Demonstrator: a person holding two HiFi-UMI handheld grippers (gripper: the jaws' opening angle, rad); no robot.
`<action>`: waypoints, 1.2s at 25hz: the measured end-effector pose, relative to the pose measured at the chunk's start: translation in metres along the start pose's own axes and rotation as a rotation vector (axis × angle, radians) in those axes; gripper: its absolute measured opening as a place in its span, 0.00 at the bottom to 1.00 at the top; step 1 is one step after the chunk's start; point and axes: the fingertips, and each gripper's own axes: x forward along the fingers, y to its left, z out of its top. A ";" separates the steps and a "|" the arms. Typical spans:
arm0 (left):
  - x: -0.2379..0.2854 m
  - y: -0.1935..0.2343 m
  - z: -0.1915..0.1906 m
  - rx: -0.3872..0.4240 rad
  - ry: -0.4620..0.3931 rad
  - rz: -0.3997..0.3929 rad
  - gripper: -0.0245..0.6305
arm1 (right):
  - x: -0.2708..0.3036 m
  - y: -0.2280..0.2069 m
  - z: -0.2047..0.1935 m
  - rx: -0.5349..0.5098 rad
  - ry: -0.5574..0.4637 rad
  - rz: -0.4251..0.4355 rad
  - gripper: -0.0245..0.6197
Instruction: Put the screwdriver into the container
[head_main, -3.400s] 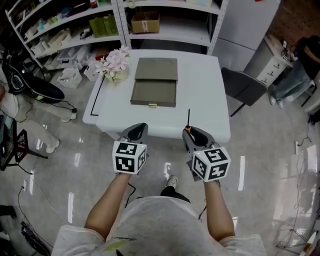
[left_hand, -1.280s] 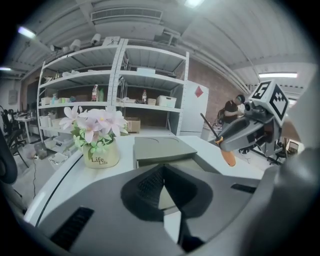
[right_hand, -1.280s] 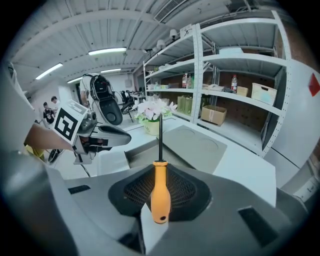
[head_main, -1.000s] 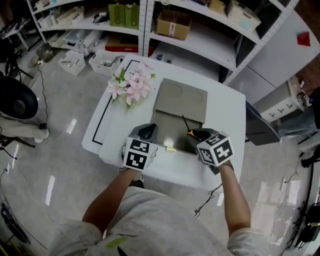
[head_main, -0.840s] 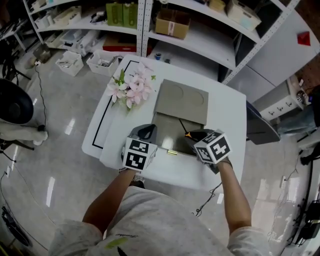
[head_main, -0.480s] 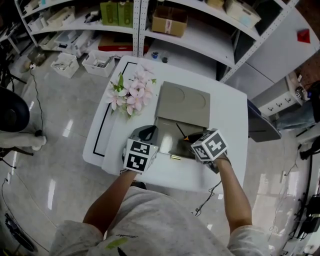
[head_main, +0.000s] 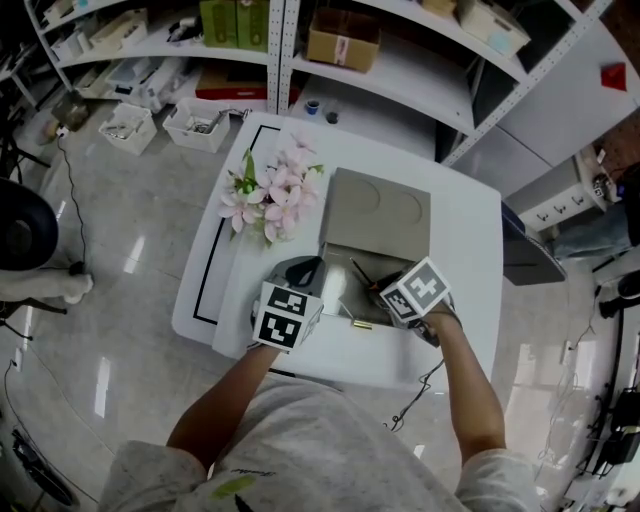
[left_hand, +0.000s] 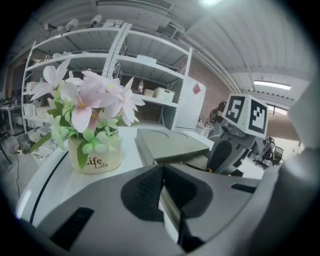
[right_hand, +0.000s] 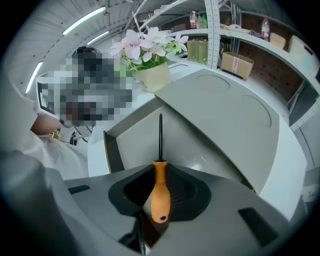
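Flower pot (left_hand: 95, 161): "Life Life" printed on front.

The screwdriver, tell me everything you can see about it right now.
The screwdriver has a smooth orange handle, plastic by the look, with a small hole near its butt end. Its shaft is thin, straight and dark, and looks like metal. The right hand-held gripper is clamped on the handle. The shaft points straight ahead from the jaws, out over the open inside of the grey container. Whether the tip touches the container's floor cannot be told.
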 end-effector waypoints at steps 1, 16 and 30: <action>0.001 0.001 0.000 0.001 0.002 -0.003 0.04 | 0.001 0.000 0.000 0.004 0.008 0.003 0.16; 0.003 0.010 0.000 0.000 0.015 -0.015 0.04 | 0.013 0.000 0.002 0.022 0.028 0.032 0.17; -0.011 -0.001 0.009 0.019 0.001 0.030 0.04 | -0.013 -0.002 0.008 0.054 -0.150 0.020 0.20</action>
